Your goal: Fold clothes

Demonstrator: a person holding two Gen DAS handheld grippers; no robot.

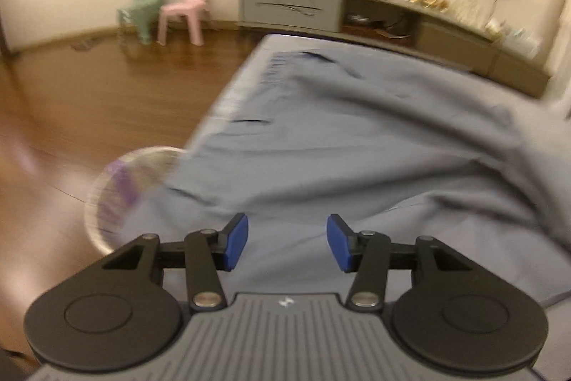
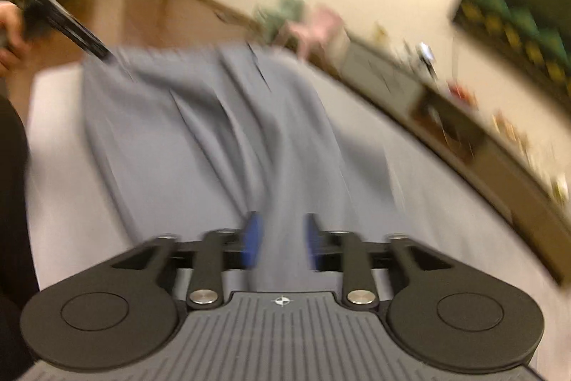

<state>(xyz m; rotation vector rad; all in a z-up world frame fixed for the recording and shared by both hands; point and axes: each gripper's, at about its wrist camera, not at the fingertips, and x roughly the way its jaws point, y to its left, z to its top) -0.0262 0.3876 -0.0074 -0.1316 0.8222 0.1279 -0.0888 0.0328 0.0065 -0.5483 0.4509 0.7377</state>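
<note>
A grey garment [image 1: 357, 138] lies spread and wrinkled over the table [image 1: 228, 95]. My left gripper [image 1: 287, 243] is open with its blue pads [image 1: 237, 241] apart, just above the near part of the cloth, holding nothing. In the right wrist view the same grey garment [image 2: 214, 138] runs away from me in long folds. My right gripper [image 2: 282, 245] is open with a fold of the cloth lying between its pads [image 2: 253, 238]. The left gripper [image 2: 67, 24] shows at the garment's far left corner in that blurred view.
A round woven basket [image 1: 121, 195] stands on the wooden floor [image 1: 89, 88] left of the table. Two small chairs, green [image 1: 141, 8] and pink [image 1: 185, 6], stand by the far wall. A long low cabinet [image 1: 357, 13] runs behind the table.
</note>
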